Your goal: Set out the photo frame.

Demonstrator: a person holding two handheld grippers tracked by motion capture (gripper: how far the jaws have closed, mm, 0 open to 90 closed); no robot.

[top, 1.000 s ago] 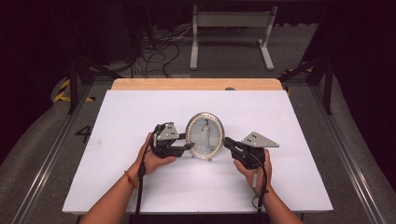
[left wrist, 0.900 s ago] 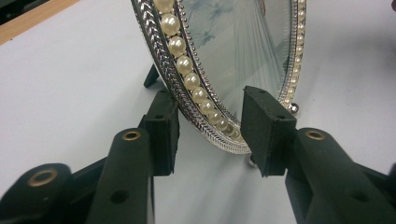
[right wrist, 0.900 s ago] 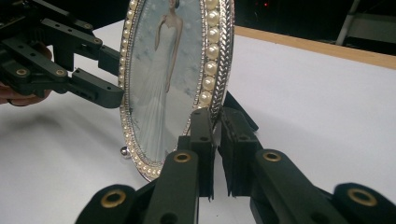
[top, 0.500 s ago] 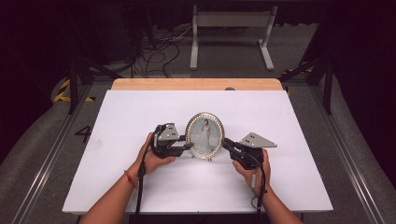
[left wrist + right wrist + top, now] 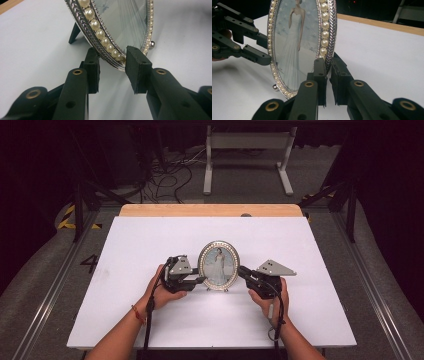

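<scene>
The oval picture frame point(image 5: 218, 265) stands mid-surface. My right claw point(image 5: 328, 65) pinches its rim at 3 o'clock. My left claw point(image 5: 111, 61) has been closing around the 9 o'clock rim, pads not pressing yet. Glass breaks; hold the metal edge.

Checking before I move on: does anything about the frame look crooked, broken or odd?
Nothing stands out. The frame stands upright on the white table, glass and pearl rim intact. The right tool pinches its rim; the left tool straddles the other edge, jaws closing.
</scene>
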